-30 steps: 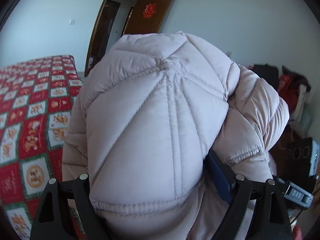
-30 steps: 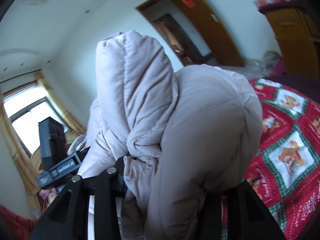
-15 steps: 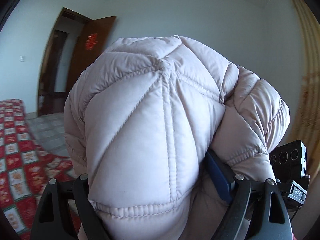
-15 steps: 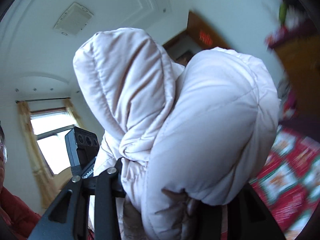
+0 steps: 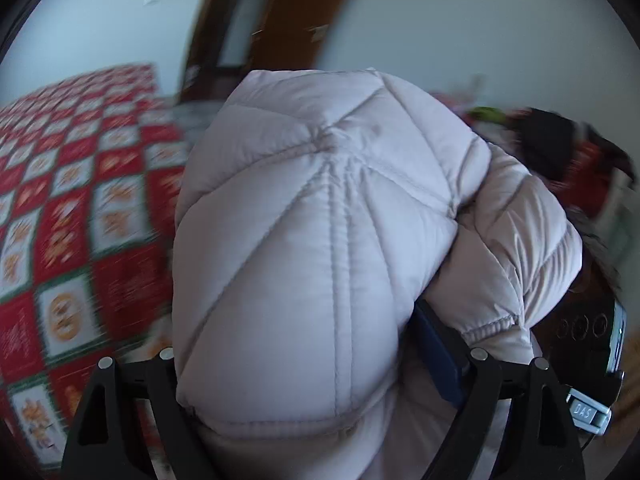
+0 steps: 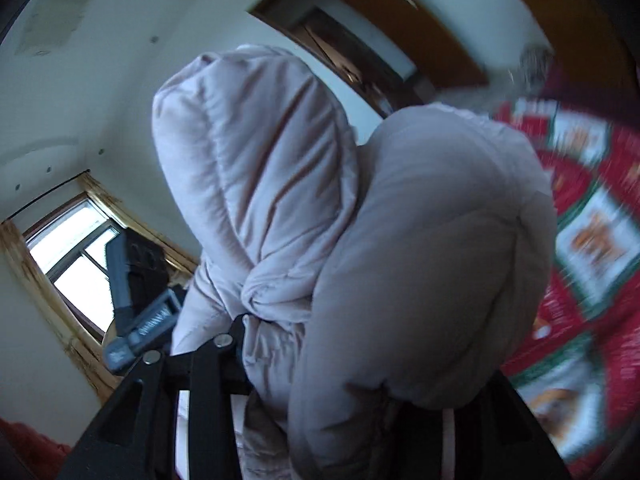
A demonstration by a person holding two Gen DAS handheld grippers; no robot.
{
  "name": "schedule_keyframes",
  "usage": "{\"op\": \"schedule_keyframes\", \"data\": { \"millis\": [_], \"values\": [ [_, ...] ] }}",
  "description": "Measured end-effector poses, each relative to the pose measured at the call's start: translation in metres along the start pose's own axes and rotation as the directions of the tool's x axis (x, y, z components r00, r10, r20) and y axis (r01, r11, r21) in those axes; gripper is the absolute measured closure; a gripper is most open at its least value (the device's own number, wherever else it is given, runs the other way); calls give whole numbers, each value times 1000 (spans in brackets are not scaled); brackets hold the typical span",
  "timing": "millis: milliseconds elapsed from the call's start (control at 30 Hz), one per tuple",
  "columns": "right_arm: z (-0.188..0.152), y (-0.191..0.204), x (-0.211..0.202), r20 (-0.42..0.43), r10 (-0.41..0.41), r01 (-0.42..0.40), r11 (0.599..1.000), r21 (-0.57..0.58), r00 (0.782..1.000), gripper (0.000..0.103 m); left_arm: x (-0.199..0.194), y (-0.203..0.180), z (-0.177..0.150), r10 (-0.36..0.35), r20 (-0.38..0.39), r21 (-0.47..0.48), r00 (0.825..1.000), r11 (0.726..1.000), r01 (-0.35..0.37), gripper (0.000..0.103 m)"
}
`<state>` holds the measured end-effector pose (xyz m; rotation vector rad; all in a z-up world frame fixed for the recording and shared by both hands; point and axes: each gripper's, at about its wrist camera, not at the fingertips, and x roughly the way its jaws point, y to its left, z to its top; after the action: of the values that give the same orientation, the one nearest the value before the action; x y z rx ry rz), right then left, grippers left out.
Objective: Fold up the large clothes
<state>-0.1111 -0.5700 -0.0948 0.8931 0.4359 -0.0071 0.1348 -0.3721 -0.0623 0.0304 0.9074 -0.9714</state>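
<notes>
A pale pink quilted puffer jacket (image 5: 320,240) fills the left wrist view, bulging up between my left gripper's (image 5: 320,396) black fingers (image 5: 160,400). The left gripper is shut on it and holds it in the air. In the right wrist view the same jacket (image 6: 400,260) bunches in two puffy lobes. My right gripper (image 6: 352,384) is shut on it too. The other gripper's body shows at the right edge of the left wrist view (image 5: 592,344) and at the left of the right wrist view (image 6: 136,300). The fingertips are hidden in fabric.
A bed with a red, green and white patterned quilt lies below, at left in the left wrist view (image 5: 72,220) and at right in the right wrist view (image 6: 580,260). A brown door (image 5: 304,12), a pile of clothes (image 5: 560,152) and a window (image 6: 68,256) are behind.
Both grippers swung upward half a second ago, showing ceiling, and have tilted back down toward the bed. The jacket stays gripped in both; the background is motion-blurred.
</notes>
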Motion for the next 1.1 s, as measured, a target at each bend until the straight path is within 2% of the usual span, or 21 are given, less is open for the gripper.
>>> {"op": "schedule_keyframes", "data": {
  "millis": [67, 133, 200, 300, 400, 467, 533, 567, 633, 667, 733, 767, 833, 900, 967, 1100],
  "values": [
    [5, -17, 22, -7, -40, 41, 998, 44, 999, 55, 12, 33, 4, 12, -12, -111, 1000, 994, -13, 15],
    [12, -45, 33, -16, -20, 22, 991, 133, 1000, 52, 24, 50, 10, 2, -31, -178, 1000, 984, -7, 12],
    [16, -59, 37, -22, -27, 30, 988, 153, 999, 46, 36, 42, 16, 55, -35, -120, 998, 991, -59, 2],
    [9, -55, 22, -28, -60, 64, 984, 168, 998, 35, 47, 29, 18, 115, -15, -19, 993, 993, -116, 1],
    [-5, -25, -17, -2, -175, 175, 982, 65, 985, 33, 43, 15, 6, 150, 14, 54, 989, 987, -150, 1],
    [-3, 9, -60, 101, -265, 268, 963, -22, 959, 33, 39, 9, 0, 177, 37, 92, 984, 979, -180, 1],
    [1, 45, -88, 199, -303, 328, 939, -105, 932, 35, 36, 7, -6, 191, 45, 86, 981, 977, -194, 1],
    [2, 57, -94, 212, -312, 345, 928, -141, 926, 42, 35, 4, -10, 198, 47, 87, 979, 976, -202, 1],
    [2, 100, -84, 202, -365, 410, 870, -274, 909, 54, 37, 5, -11, 218, 50, 105, 975, 969, -222, 1],
    [3, 120, -73, 196, -410, 454, 823, -340, 891, 58, 37, 4, -13, 229, 53, 122, 972, 965, -234, 0],
    [4, 141, -49, 178, -453, 482, 761, -434, 874, 58, 36, 3, -14, 238, 54, 146, 970, 959, -244, 0],
    [3, 141, -38, 162, -468, 487, 750, -448, 869, 58, 40, 12, -12, 233, 47, 152, 971, 959, -238, 0],
    [5, 117, -4, 75, -497, 478, 764, -433, 864, 59, 42, 18, -12, 218, 31, 161, 975, 962, -220, 0],
    [2, 90, 13, 28, -522, 485, 769, -416, 852, 60, 44, 24, -11, 211, 17, 161, 977, 964, -211, 0],
    [-10, 78, 15, 65, -513, 494, 773, -397, 856, 60, 46, 26, -9, 209, 13, 159, 978, 965, -208, 0],
    [-13, 57, 11, 74, -473, 473, 835, -281, 878, 60, 52, 22, -7, 239, 44, 174, 970, 954, -243, 0]
  ]
}}
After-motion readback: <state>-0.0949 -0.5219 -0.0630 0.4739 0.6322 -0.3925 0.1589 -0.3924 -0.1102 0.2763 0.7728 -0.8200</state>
